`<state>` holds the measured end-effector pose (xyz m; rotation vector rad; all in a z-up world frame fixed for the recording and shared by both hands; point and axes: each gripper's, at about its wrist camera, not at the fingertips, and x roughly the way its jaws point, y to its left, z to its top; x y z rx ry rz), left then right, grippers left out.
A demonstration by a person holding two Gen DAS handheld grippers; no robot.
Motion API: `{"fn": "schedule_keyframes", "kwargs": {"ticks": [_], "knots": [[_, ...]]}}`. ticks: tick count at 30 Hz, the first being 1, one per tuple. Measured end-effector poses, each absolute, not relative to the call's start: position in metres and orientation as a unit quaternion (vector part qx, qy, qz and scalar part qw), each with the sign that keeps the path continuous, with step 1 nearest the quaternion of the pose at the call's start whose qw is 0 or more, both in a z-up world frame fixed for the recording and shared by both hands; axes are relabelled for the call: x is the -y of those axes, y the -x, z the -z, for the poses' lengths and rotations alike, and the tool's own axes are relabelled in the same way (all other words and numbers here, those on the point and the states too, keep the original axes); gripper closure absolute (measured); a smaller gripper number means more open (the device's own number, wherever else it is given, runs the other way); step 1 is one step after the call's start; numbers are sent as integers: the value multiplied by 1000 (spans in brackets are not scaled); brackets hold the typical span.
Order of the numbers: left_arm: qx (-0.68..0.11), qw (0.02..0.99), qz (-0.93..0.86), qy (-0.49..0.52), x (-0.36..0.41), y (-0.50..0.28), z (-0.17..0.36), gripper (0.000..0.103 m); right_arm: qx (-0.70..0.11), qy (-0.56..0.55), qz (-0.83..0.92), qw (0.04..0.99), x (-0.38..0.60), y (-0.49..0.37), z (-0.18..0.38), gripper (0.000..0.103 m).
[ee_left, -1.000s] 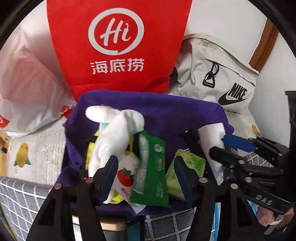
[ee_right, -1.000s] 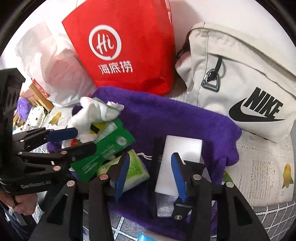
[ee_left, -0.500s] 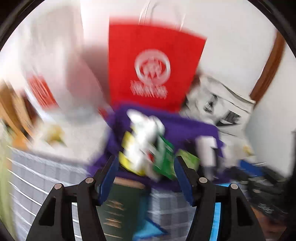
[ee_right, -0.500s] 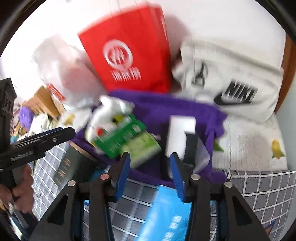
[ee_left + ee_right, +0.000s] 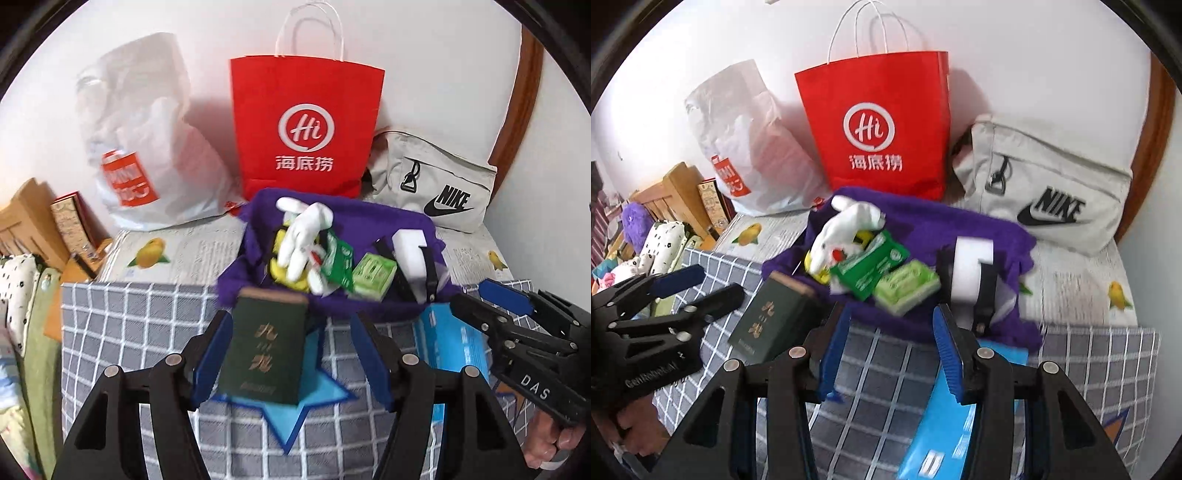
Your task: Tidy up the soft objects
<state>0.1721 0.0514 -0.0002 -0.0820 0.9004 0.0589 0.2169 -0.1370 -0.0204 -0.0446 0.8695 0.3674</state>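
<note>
A white wall backs a bed spread with a grey checked cover, and against that wall I see a red paper bag with white handles, a white plastic bag and a beige sling bag with a black logo. The soft things sit heaped on a crumpled purple towel in front of the red bag: a white glove with its long axis slanting toward the wall, a green wipes pack, a light green tissue pack and a white sponge block standing upright among black straps. A dark green box with gold lettering stands tilted at the near edge of the towel. My left tool has its blue pads spread well apart, framing that box without pressing it. My right tool is partly open with nothing between its pads, poised over the checked cover. Only the right view shows a purple plush toy far left; the left view alone shows a blue star shape beneath the box.
</note>
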Motion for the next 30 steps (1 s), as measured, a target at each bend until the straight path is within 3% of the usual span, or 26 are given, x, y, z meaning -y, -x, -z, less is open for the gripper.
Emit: {"fn": "schedule_keyframes", "kwargs": {"ticks": [6, 11, 24, 30], "knots": [[-429, 901, -22, 53, -58, -130, 2, 38, -418, 13, -166, 893, 152, -170, 26, 45], [-424, 904, -12, 43, -52, -99, 7, 33, -410, 7, -149, 900, 165, -132, 28, 31], [-404, 914, -27, 22, -43, -42, 14, 28, -394, 5, -118, 912, 182, -66, 37, 17], [-399, 916, -28, 16, -35, -28, 14, 28, -394, -1, -116, 912, 188, -55, 42, 16]]}}
